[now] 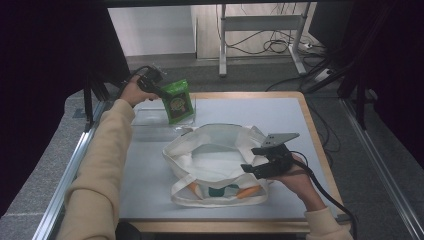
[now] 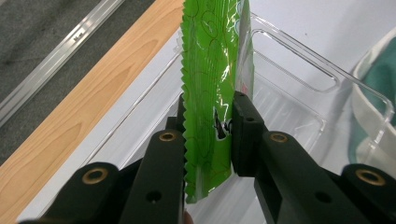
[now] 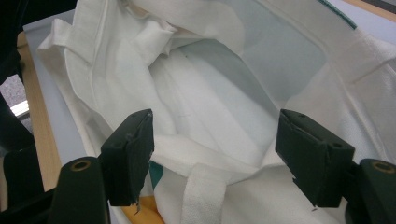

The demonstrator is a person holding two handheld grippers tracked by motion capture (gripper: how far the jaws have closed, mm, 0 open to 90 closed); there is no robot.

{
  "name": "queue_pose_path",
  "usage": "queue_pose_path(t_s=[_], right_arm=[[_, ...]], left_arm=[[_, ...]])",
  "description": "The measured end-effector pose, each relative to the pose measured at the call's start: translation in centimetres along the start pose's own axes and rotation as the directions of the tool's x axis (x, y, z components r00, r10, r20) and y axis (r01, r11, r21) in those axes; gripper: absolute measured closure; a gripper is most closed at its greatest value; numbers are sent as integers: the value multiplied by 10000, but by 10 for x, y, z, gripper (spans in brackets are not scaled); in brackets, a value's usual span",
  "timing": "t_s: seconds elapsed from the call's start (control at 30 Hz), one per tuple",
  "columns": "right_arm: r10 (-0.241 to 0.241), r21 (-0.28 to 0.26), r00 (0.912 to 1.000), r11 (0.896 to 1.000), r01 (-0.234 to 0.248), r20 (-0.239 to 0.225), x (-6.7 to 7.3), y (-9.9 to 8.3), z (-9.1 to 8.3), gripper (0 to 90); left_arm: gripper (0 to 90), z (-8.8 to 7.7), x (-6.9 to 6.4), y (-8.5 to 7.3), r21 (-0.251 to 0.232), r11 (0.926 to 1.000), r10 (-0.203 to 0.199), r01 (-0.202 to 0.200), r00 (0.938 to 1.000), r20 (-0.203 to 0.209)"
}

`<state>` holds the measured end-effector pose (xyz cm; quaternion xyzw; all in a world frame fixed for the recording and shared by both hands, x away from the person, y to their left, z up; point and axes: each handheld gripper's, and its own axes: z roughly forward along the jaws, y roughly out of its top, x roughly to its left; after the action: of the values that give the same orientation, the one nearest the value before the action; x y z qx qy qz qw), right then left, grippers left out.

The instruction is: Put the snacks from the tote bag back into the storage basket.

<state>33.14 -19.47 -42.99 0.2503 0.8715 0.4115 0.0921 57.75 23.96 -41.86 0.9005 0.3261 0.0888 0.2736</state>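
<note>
Packing is only beginning: left gripper (image 1: 159,91) jaws are gripping the green packet (image 1: 177,100) above the clear tray (image 1: 150,116), right gripper (image 1: 252,160) jaws are gaping over the empty tote bag (image 1: 200,155)

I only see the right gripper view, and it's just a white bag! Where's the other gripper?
Observer: The left gripper is at the table's far left corner, by a clear tray.
Operator: Is it holding something?
Observer: Yes, its fingers pinch a green packet by one edge.
</note>
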Motion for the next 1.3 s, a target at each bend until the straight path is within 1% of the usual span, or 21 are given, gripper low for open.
queue_pose_path(t_s=[0.07,0.17,0.23,0.33,0.5,0.57,0.67,0.7,0.77,0.8,0.83,0.87,0.9,0.93,0.97,1.0,1.03,1.13,1.17,1.23,1.3], right_arm=[[13,-2,10000,10000,-13,2,-1,0,0,281],[69,-16,10000,10000,-69,36,-2,-1,-1,281],[70,-9,10000,10000,-70,44,-2,-1,-1,281],[58,-12,10000,10000,-58,35,-2,-1,-1,281],[74,31,10000,10000,-74,14,-1,-2,0,281],[67,27,10000,10000,-67,-2,-1,-1,0,280],[54,36,10000,10000,-54,2,-1,-1,0,281],[54,34,10000,10000,-54,-3,-1,-1,0,281],[56,39,10000,10000,-56,-1,-1,-1,-1,280],[34,12,10000,10000,-34,-12,-2,-1,-1,281],[33,5,10000,10000,-33,-10,-2,-1,-2,281],[30,8,10000,10000,-30,-7,-2,-1,-2,281],[24,15,10000,10000,-24,-2,-2,-1,-2,281],[24,18,10000,10000,-24,-8,-2,-1,-2,280],[11,35,10000,10000,-11,-9,-2,-2,-2,280],[5,46,10000,10000,-5,-17,-2,-2,-2,280],[6,57,10000,10000,-6,-28,-2,-2,-1,280],[8,65,10000,10000,-7,-25,-2,-2,-1,280],[34,69,10000,10000,-34,-34,-1,-2,-1,280],[24,53,10000,10000,-24,-37,-1,-2,-2,280],[-11,23,10000,10000,11,-31,-1,-1,-2,280]], left_arm=[[765,3,2,2,-193,9997,-140,137,9998,-125],[754,6,4,3,-241,9994,-256,249,9993,-265],[755,6,5,4,-248,9994,-246,239,9993,-268],[746,8,5,4,-475,9985,-278,259,9988,-402],[685,13,4,6,-599,9979,-283,231,9957,-879],[627,13,4,6,-755,9967,-377,282,9912,-1266],[529,13,4,8,-1041,9940,-464,328,9903,-1313],[526,12,4,9,-1108,9932,-508,370,9909,-1246],[450,10,5,10,-1472,9873,-803,599,9874,-1367],[432,7,6,11,-1607,9851,-830,616,9880,-1299],[420,6,6,11,-1690,9834,-895,666,9872,-1316],[402,4,6,12,-1881,9790,-1050,786,9853,-1350],[393,2,7,12,-1857,9800,-973,718,9865,-1319],[380,1,7,13,-1980,9764,-1149,864,9839,-1372],[371,-1,7,14,-2027,9755,-1155,858,9835,-1394],[376,-3,7,14,-2123,9730,-1179,901,9855,-1218],[372,-5,7,14,-2103,9741,-1109,828,9859,-1254],[366,-12,6,15,-2334,9693,-1089,772,9860,-1261],[361,-15,5,15,-2408,9678,-1094,739,9844,-1377],[367,-21,4,15,-2551,9640,-1099,752,9861,-1245],[367,-24,2,14,-2509,9651,-1096,751,9859,-1264]])
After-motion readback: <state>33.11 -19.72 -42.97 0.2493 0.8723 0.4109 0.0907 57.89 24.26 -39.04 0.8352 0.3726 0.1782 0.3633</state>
